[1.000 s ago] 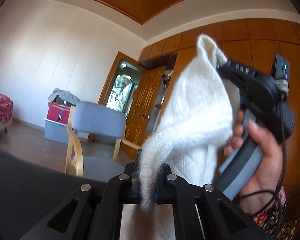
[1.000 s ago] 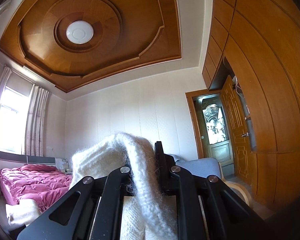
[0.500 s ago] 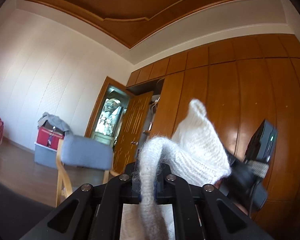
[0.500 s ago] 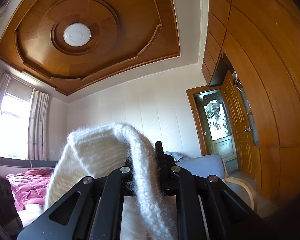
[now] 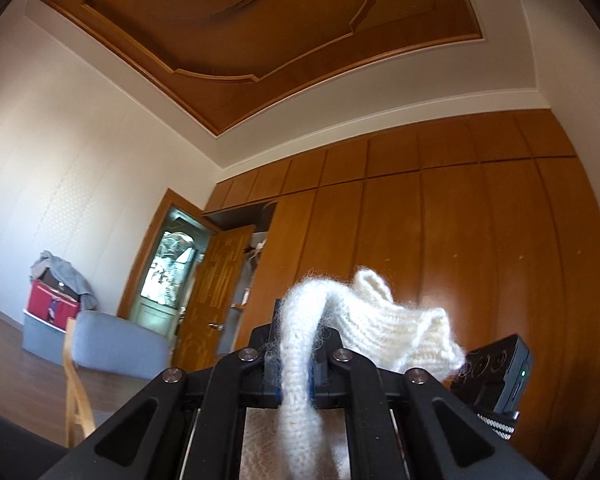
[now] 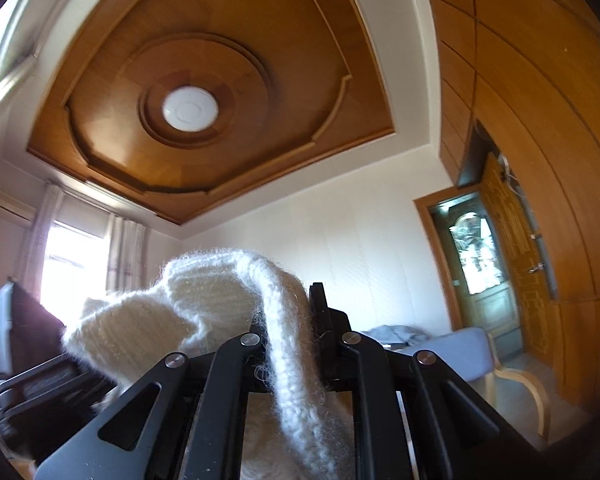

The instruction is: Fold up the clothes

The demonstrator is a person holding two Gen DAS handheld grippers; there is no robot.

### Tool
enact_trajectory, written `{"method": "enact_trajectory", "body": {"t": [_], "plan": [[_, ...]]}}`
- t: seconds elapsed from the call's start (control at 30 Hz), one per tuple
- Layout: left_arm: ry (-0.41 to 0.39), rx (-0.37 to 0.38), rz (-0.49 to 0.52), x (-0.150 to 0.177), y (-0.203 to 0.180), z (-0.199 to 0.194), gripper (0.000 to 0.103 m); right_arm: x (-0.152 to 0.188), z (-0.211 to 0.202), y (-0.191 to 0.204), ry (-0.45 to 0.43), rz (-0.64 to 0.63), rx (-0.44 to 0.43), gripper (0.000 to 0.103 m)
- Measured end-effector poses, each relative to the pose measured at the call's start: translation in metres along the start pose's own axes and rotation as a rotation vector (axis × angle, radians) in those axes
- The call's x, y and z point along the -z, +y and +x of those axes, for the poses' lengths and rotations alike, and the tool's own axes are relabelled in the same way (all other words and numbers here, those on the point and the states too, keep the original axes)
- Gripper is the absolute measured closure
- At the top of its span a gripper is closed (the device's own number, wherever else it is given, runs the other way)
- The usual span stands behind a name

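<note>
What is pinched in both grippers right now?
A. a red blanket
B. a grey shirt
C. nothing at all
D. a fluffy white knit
D: the left gripper and the right gripper are each shut on a fold of the white knit, which drapes over their black fingers.

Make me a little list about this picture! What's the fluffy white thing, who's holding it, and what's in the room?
fluffy thing: white knitted sweater
left gripper: shut on the sweater
right gripper: shut on the sweater
sweater's state: held up in the air, bunched between both grippers
room: grey chair, wooden wardrobe, open door, round ceiling lamp
</note>
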State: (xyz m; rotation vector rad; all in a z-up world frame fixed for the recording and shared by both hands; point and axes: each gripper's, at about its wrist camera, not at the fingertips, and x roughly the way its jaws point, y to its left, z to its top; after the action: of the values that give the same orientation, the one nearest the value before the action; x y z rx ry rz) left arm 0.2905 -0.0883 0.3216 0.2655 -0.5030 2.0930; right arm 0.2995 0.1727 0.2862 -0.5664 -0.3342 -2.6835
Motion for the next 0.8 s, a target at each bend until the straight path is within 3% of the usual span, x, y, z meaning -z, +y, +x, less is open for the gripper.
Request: {"method": "enact_trajectory", "body": {"t": [0.13,0.27,0.37,0.47,0.53,0.67,0.8], "plan": [[0.006,0.096,-0.011,-0.017,-0.022,-0.006,0.098,-0.016,-0.026,0.016,-0.024,0.006,-0.075,0.092],[0.068,0.174,-0.07,-0.021,-0.019,0.001,0.098,-0.022,-0.045,0.029,-0.007,0.027,-0.145,0.092],[0.115,0.18,-0.108,-0.009,-0.005,0.009,0.098,-0.016,-0.051,0.031,0.003,0.028,-0.134,0.092],[0.213,0.113,-0.148,0.023,0.023,0.025,0.097,0.006,-0.04,0.02,0.061,0.047,-0.082,0.092],[0.311,0.014,-0.184,0.059,0.059,0.045,0.097,0.035,-0.022,0.002,0.149,0.083,-0.021,0.092],[0.529,-0.232,-0.243,0.149,0.148,0.078,0.097,0.125,0.028,-0.057,0.386,0.122,0.165,0.092],[0.716,-0.412,-0.422,0.249,0.245,0.09,0.097,0.23,0.076,-0.123,0.665,0.146,0.326,0.092]]}}
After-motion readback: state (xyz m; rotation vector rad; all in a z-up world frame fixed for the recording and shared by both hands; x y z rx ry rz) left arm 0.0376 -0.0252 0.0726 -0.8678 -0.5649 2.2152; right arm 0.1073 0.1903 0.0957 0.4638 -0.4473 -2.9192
